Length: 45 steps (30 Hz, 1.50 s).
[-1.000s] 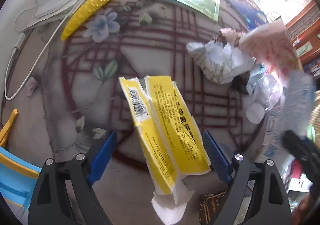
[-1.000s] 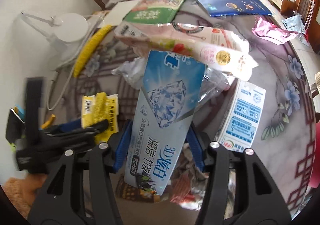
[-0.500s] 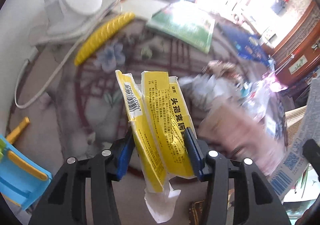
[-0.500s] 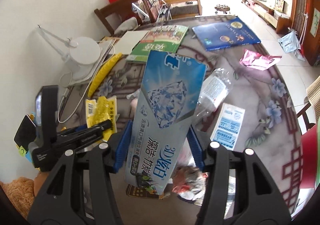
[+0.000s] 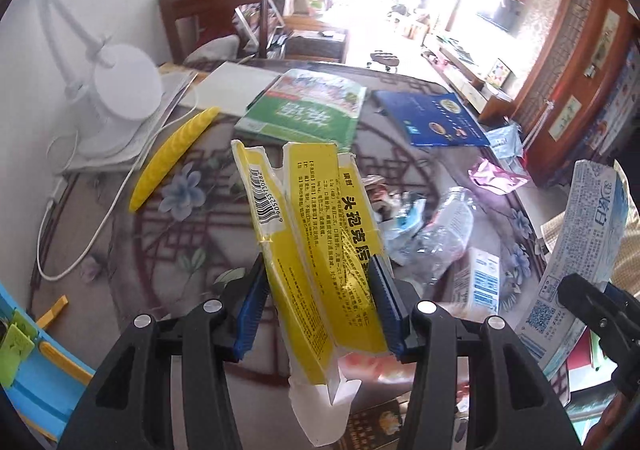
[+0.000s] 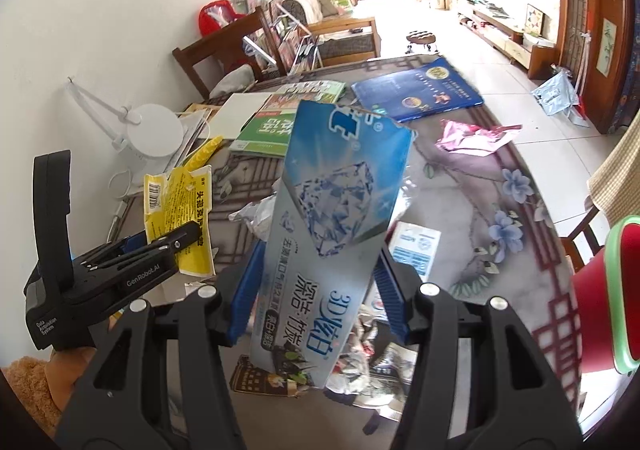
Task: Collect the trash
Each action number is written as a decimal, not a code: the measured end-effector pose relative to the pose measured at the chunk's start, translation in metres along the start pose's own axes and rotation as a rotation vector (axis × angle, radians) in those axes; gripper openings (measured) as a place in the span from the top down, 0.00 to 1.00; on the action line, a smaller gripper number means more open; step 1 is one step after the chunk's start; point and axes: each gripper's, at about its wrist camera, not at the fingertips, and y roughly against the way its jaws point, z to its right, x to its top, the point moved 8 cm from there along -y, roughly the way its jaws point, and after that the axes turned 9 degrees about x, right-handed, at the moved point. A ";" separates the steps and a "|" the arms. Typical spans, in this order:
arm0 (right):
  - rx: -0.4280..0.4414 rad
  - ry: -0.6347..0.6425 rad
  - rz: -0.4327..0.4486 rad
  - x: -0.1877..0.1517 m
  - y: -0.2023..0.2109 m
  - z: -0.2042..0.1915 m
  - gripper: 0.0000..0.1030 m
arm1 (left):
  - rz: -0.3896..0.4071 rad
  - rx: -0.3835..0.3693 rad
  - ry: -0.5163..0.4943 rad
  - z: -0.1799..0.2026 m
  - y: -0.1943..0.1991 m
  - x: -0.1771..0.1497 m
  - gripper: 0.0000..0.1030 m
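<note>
My left gripper [image 5: 320, 302] is shut on a flattened yellow medicine box [image 5: 316, 234], held up above the table. The right wrist view shows that same yellow box [image 6: 176, 210] at the left, with the left gripper [image 6: 160, 246] around it. My right gripper [image 6: 316, 282] is shut on a flattened blue toothpaste box [image 6: 332, 218], also lifted off the table. The toothpaste box [image 5: 580, 246] shows at the right edge of the left wrist view. On the table lie a crushed clear plastic bottle [image 5: 444, 234], a small blue-and-white carton [image 5: 480, 286] and a pink foil wrapper [image 5: 496, 178].
A round patterned table [image 6: 500, 210] carries a green book [image 5: 308, 110], a blue book [image 6: 416, 90], a white desk lamp [image 5: 120, 90] with its cable, and a yellow pen case [image 5: 172, 158]. More crumpled wrappers [image 6: 360, 354] lie under the right gripper. A wooden chair [image 6: 224, 50] stands behind.
The left gripper closed on the yellow box and lifted it off the table. The right gripper rose with the toothpaste box. Both views now tilt up toward the room.
</note>
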 end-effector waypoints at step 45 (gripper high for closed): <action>-0.016 -0.111 0.112 0.006 0.131 0.227 0.49 | -0.120 0.086 -0.057 0.155 0.011 -0.040 0.46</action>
